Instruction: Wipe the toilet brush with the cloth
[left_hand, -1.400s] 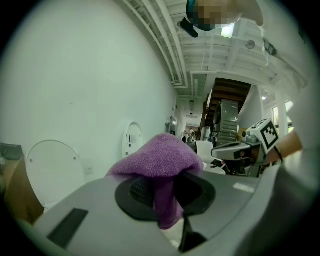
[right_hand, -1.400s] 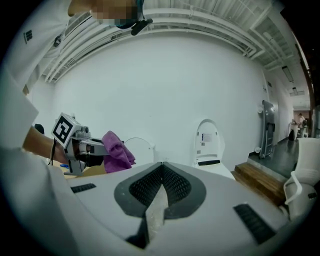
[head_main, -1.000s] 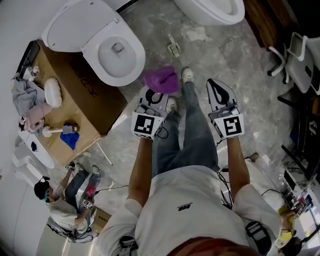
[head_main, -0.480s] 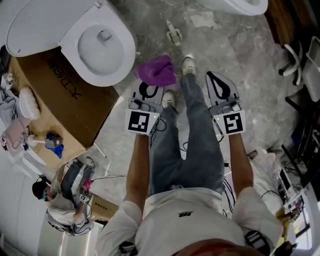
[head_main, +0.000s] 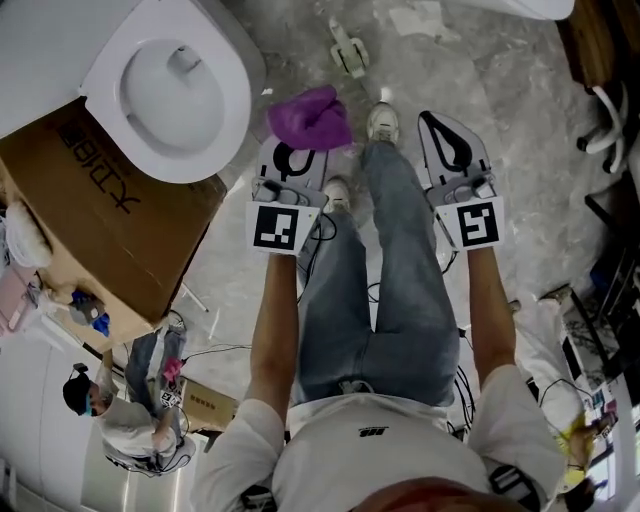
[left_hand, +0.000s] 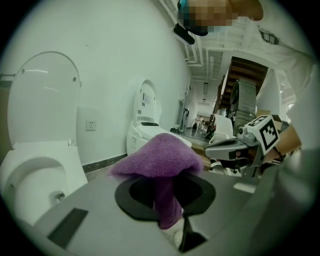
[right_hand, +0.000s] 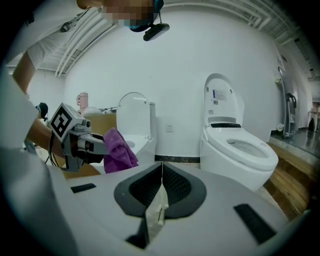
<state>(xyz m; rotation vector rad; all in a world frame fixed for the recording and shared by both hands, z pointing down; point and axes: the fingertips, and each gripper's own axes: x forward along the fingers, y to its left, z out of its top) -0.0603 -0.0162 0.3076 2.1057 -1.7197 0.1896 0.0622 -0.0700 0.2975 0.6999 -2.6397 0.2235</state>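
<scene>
Head view: purple cloth (head_main: 311, 118) is clamped in the left hand-held gripper (head_main: 297, 152), above the floor (head_main: 520, 150) beside a toilet (head_main: 170, 95).
Left gripper view: jaws are seen pressed on the cloth (it drapes over them).
Right gripper view: right hand-held gripper (right_hand: 161, 195) is clenched, empty.

Head view steeply down from above, both gripper views low, near-level along jaws, sharing the toilet (head_main: 230, 90).

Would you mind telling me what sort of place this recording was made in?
Likely a bathroom-fixture showroom or test room, not a home bathroom: an open-lidded toilet and a second toilet stand side by side, with a large cardboard box beside the first on a stone-look floor.
</scene>
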